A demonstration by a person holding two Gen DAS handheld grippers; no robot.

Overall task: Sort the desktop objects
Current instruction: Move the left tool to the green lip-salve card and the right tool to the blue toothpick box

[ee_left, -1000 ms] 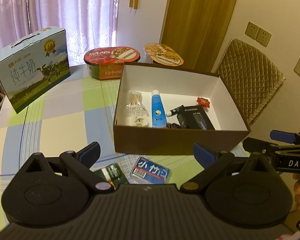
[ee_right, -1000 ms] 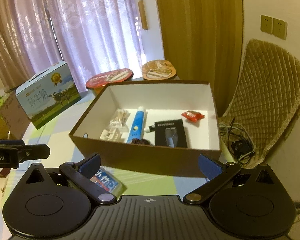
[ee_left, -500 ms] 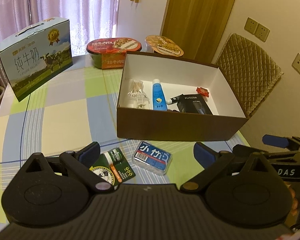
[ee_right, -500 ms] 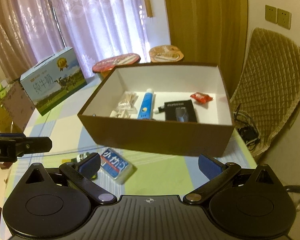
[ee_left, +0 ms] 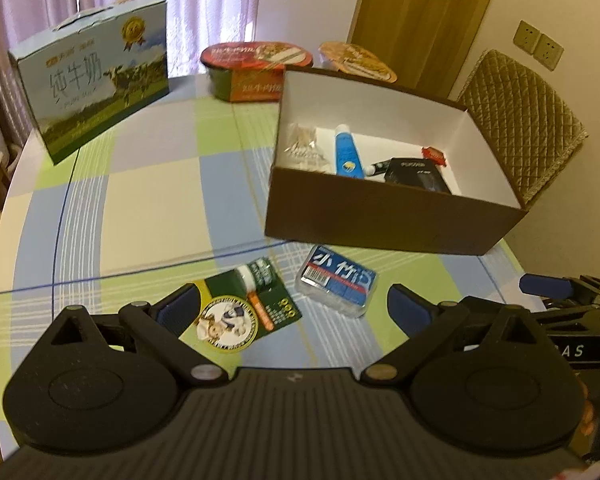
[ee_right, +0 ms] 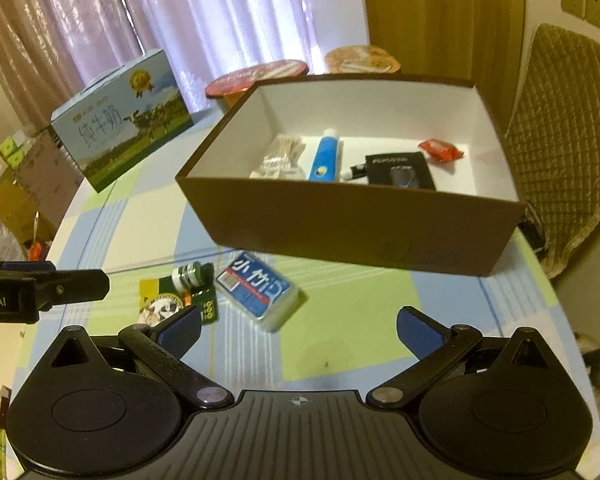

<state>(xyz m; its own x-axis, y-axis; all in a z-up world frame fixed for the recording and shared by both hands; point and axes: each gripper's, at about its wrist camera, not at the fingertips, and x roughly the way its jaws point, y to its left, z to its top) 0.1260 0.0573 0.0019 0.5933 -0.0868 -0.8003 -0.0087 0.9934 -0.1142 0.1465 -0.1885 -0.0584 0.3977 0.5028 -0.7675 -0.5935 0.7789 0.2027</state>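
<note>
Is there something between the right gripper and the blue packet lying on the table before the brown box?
Nothing visible: the right gripper is open and only bare tablecloth separates it from the blue packet.

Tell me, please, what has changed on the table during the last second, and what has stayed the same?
Only the grippers moved: both drew back from the box, so the green card and blue pack now show fully before them. The left gripper and right gripper stayed open; nothing was grasped or released. The items in the box, the card and the pack kept their places.
</note>
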